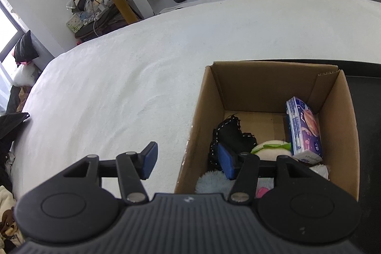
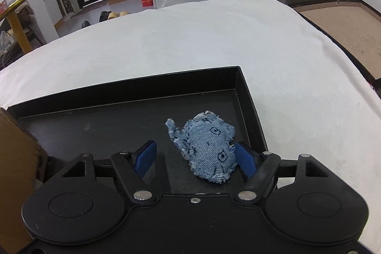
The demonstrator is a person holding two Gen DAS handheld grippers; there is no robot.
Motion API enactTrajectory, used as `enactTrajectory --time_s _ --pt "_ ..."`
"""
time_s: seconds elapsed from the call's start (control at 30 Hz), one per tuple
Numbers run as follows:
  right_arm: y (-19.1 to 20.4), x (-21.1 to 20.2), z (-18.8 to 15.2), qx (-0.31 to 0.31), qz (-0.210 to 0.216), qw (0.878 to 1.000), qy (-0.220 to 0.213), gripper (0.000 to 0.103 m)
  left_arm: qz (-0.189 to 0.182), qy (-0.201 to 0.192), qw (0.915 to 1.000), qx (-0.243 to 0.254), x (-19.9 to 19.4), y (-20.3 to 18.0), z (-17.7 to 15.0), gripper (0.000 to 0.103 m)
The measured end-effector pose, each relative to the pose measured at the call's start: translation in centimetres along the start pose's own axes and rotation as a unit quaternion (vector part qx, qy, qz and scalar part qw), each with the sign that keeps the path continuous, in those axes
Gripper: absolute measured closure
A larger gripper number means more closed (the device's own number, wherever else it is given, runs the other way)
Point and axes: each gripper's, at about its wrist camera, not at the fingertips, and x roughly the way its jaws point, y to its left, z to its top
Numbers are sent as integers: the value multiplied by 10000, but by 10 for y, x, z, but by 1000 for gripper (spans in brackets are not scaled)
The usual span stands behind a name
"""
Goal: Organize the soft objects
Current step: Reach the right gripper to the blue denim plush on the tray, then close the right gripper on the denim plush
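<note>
A cardboard box (image 1: 207, 99) stands on the white bed cover and holds a black stitched soft toy (image 1: 232, 135), a cream and green plush (image 1: 271, 149), a blue tissue pack (image 1: 303, 130), a pale blue fluffy item (image 1: 210, 181) and a pink item (image 1: 262, 192). My left gripper (image 1: 188, 162) is open and empty, straddling the box's left wall. In the right wrist view a blue denim soft toy (image 2: 206, 148) lies in a black tray (image 2: 119, 116). My right gripper (image 2: 196, 158) is open with the denim toy between its fingers, close to the right finger.
The box edge (image 2: 14, 158) shows left of the tray. The white bed cover (image 1: 119, 75) spreads far and left. Dark clothes (image 1: 9, 125) lie at the bed's left edge. A wooden framed board (image 2: 345, 25) lies beyond the bed's right side.
</note>
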Motion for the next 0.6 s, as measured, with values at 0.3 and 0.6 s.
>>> enactTrajectory --time_s 0.3,0.6 --pt "4 -2 -2 -302 -52 9995 -82 60 17 -26 10000 -5 -3 -2 2 49" --pt "7 -19 5 -176 69 9998 -2 78 -50 -113 9999 -117 -13 10 -1 49"
